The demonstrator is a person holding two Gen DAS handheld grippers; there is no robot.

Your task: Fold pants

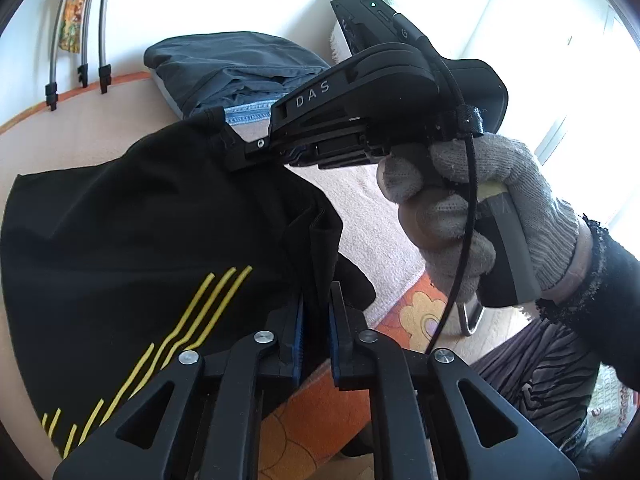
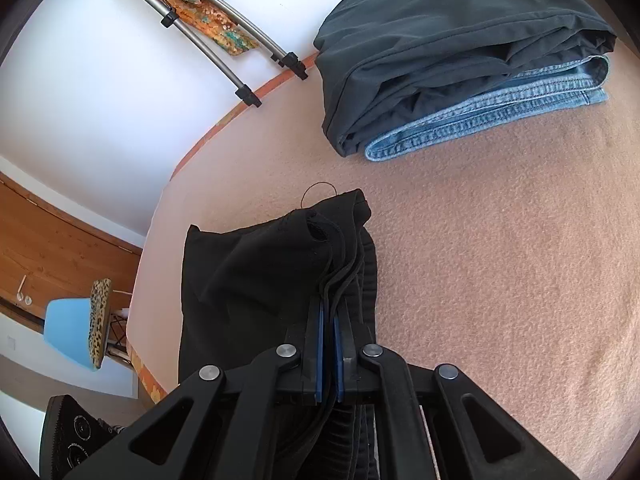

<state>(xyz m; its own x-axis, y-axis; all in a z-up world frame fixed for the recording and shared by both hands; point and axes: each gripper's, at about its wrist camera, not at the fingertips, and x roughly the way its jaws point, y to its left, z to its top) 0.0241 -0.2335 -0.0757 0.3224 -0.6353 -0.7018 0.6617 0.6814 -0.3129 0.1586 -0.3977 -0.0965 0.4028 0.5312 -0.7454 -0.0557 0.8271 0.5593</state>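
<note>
Pants: black pants (image 1: 132,216) w/ yellow stripes (image 1: 192,320) lie partly on the pink blanket (image 2: 500,280), near its left edge; one end is lifted off it by both your grippers.
Left gripper: your left gripper (image 1: 316,312) has its blue pads (image 1: 298,332) drawn narrow on a bunched fold of the black fabric, low in the left wrist view.
Right gripper: your right gripper (image 2: 328,320) is pinched tight on stacked edge layers, prob. waistband or hem; several layers run between the pads.
Why held so: my read is you grip two spots along one edge so the cloth hangs even and can be carried over as one fold.
Right hand: your gloved hand (image 1: 476,204) wraps the handle, seen from the left wrist cam.
Finished pile: dark grey pants (image 2: 452,40) on top of blue jeans (image 2: 500,108), folded, well apart at the blanket's far side, so the fold area stays free.
Hidden: the far leg ends of the black pants are cut off by the frame; can't tell how many folds are done.
Hard to see: window glare washes out the upper right of the left view.
Thread: a thin loop (image 2: 318,192) sits at the fabric's far tip; unclear what it is.
</note>
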